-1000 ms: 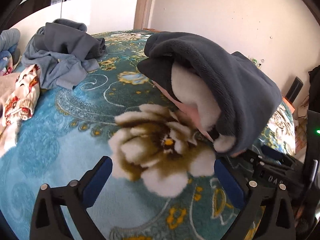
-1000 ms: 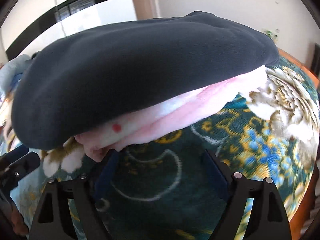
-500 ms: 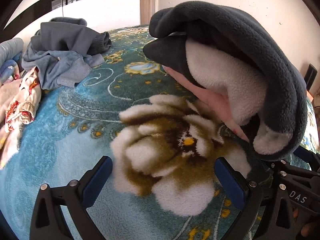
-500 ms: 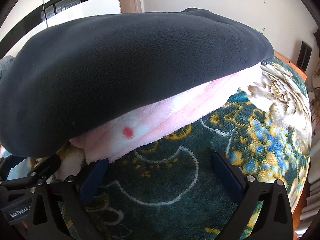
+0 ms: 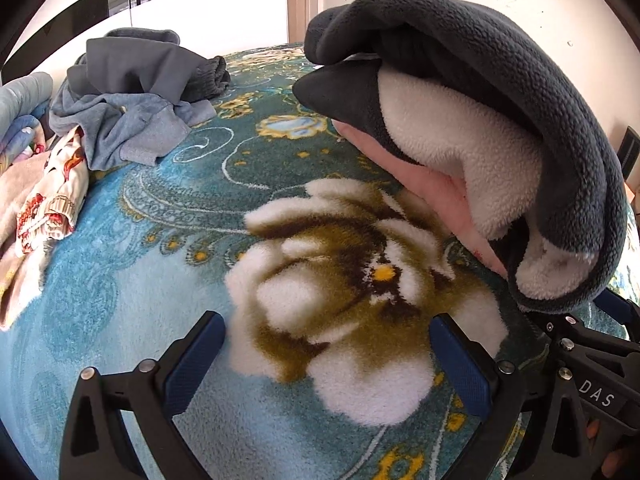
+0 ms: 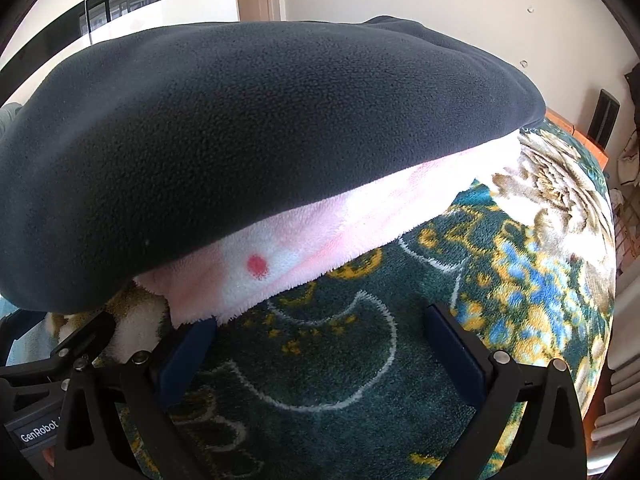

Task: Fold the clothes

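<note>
Lying folded on the floral blanket [image 5: 168, 280]: a dark grey fleece garment [image 5: 500, 92], bulky, its white fleecy lining [image 5: 460, 148] showing at the open end, a pink plush garment [image 6: 320, 236] with a red dot sandwiched beneath it. Sitting to the right in the left wrist view, filling the upper half of the right wrist view, the pink edge overhanging just past the near left blue pad there.

Hanging over the blanket with jaws spread wide: the left gripper [image 5: 328, 356], nothing between its blue pads but a big cream-and-brown flower pattern. Pointing down at the bed, well clear of the folded pile on its right.

Standing spread to the full as well: the right gripper [image 6: 320, 352], gripping nothing, only dark teal blanket between its pads. Resting just at the near edge of the pile, its left finger [image 6: 188, 344] tucked beneath the pink hem; touching or not, impossible to tell.

Waiting far left on the bed: a rumpled heap of grey-blue sweatshirts [image 5: 132, 92], with a cream garment printed in red [image 5: 52, 200] lying nearer on the left edge.
</note>
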